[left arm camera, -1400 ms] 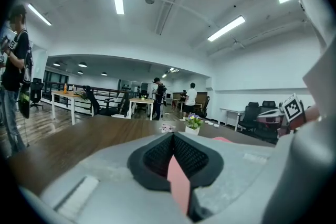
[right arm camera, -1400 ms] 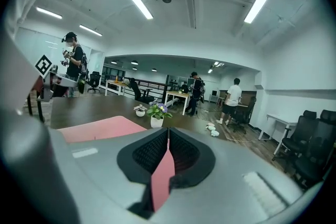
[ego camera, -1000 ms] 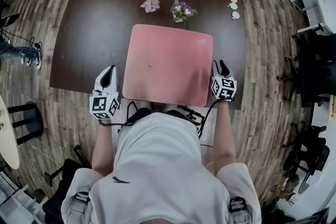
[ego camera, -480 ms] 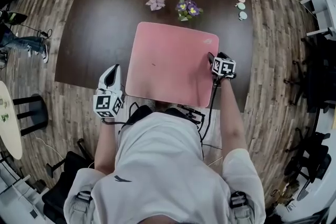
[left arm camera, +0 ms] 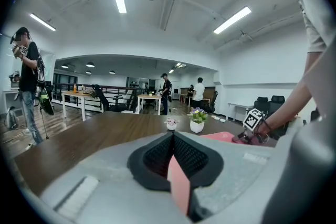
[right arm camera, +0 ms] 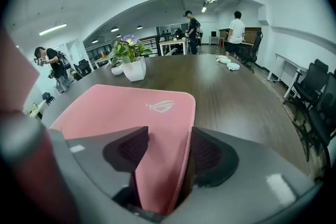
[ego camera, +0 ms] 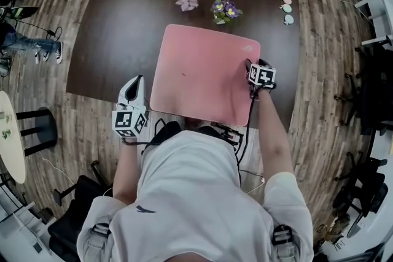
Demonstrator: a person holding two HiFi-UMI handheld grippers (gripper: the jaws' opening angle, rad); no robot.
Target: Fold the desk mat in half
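Two grippers are held at the pink desk mat (ego camera: 202, 73), which is laid flat on the dark table (ego camera: 116, 21). The left gripper (left arm camera: 172, 136) is closed. Its black pads are brought together, and a thin strip of the mat's pink edge is pinched between them, running back from the tips toward the gripper's body. Ahead of this gripper and to its right, the rest of the mat is spread over the tabletop.

The right gripper (right arm camera: 168, 150) is tilted downward at the mat's right edge, partway along it. Its jaws are set wide apart, having just been opened wide and then drawn in slightly, and nothing is gripped by them. The mat's edge is raised between the two pads. It is held close against the right-hand pad, while a clear gap is left to the left-hand one. Beyond the tips, the mat is stretched away forward and to the left, and a pale logo (right arm camera: 159, 106) is printed near its far corner.

Farther ahead of the right gripper, past the mat's far edge, a white pot of purple flowers (right arm camera: 128, 63) is stood on the table. A few small round objects (right arm camera: 227, 63) are placed ahead and to the right. A small pink flower (ego camera: 188, 2) is set just to the left of the pot.
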